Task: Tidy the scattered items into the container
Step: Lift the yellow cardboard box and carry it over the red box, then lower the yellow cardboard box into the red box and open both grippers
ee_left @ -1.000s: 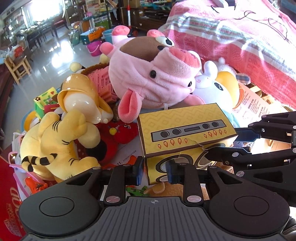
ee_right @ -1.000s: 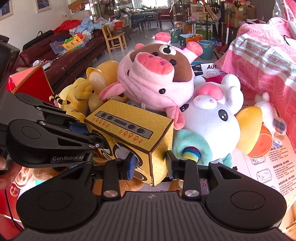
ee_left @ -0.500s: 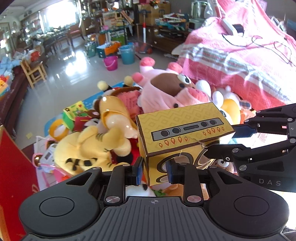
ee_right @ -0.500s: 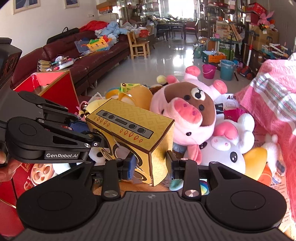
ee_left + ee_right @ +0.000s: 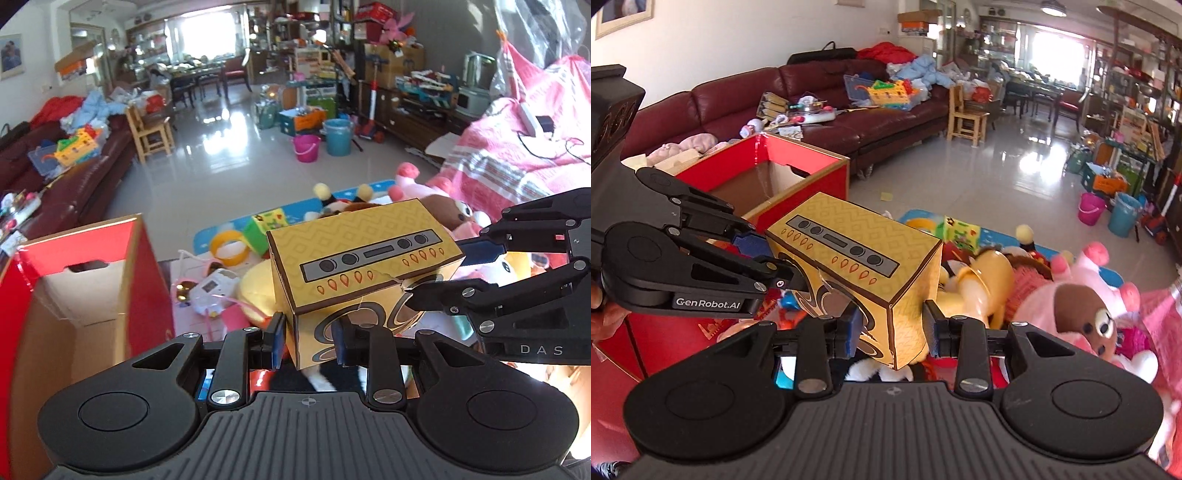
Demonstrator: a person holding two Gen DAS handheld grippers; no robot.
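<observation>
1. the left tool [image 5: 308, 334] and the right tool [image 5: 892, 330] are each clamped on a lower corner of the same yellow cardboard radio box [image 5: 364, 266], which hangs in the air between them, above the toy pile and clear of everything else.
2. the step in hand looks like carrying that box over to the red cardboard box [image 5: 798, 177], which stands open-topped to the left, near the maroon sofa [image 5: 827, 110].
3. to do it well, move both tools together at 1 pace and keep their spacing fixed; if they drift apart or twist against each other, the thin card would likely tear or buckle.
4. keep the load level and high enough to pass the red rim, then lower it inside before letting go, 1 tool just after the other.
5. the radio box is printed with a zigzag pattern, a grey panel with 4 dark knobs, a row of orange drops, and round speakers on the front face.
6. its front edge shows a small torn, lifted flap near the right tool's finger in the left wrist view, so it is light, hollow and already a bit damaged.
7. many scattered items remain, among them a pink pig plush [image 5: 1082, 310], a yellow ring [image 5: 229, 253] and a patterned cube [image 5: 956, 230].
</observation>
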